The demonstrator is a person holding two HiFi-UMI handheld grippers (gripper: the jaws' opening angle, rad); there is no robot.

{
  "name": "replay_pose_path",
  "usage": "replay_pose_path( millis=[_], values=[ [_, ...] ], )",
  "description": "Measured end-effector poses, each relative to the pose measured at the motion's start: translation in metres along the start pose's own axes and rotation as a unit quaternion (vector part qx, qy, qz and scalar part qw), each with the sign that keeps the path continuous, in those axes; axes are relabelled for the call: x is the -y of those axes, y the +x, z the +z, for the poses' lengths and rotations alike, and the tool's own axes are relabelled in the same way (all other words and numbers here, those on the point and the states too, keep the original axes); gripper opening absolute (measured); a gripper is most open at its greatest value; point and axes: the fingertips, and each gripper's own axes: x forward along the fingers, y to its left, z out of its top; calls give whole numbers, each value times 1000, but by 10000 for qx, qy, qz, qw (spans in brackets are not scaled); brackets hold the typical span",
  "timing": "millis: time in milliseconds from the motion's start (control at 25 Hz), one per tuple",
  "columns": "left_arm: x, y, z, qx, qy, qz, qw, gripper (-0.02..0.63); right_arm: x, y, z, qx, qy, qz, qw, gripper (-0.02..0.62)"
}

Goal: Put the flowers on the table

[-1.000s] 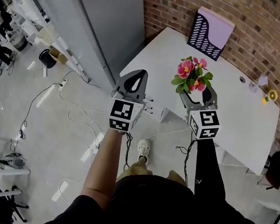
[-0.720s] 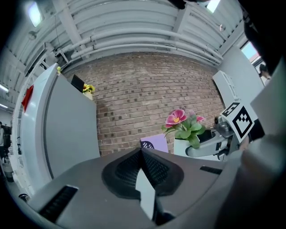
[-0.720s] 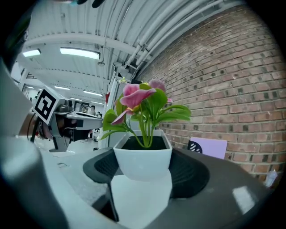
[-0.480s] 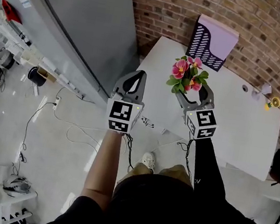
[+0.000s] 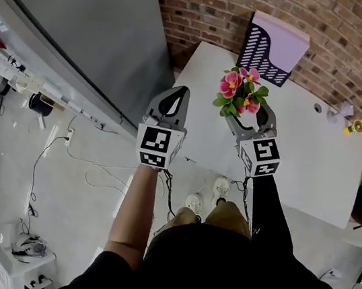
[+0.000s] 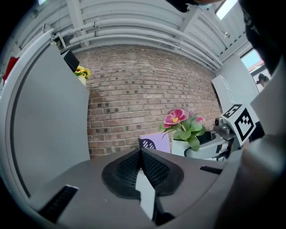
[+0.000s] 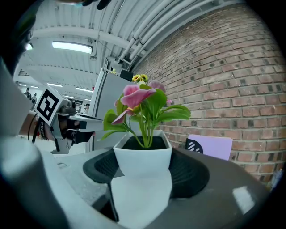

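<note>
Flowers (image 5: 242, 93): one white pot (image 7: 142, 156) between right gripper (image 5: 248, 118) fingers.

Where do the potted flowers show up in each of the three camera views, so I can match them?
Head view: potted flowers upper centre-right, over the white table.
Left gripper view: right of centre, in front of the brick wall.
Right gripper view: centre, clamped between the jaws.
Shared landmark: the purple file box against the brick wall.
</note>
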Motion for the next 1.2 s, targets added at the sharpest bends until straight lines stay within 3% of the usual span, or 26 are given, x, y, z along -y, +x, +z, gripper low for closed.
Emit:
replay_pose_path(
  millis=[560, 840, 1200],
  values=[
    [-11, 50, -33, -265, -210, 301, 9990, 8, 34, 62, -40, -178, 311, 352, 9987, 339],
    [-23, 68, -65, -582, -482, 606, 9953, 8, 24, 106, -83, -314, 473, 826, 9950, 337],
    [-28, 86, -93, -751, -573, 758, 9926, 8, 24, 146, -146, -719, 576, 1074, 9899, 337]
  ],
)
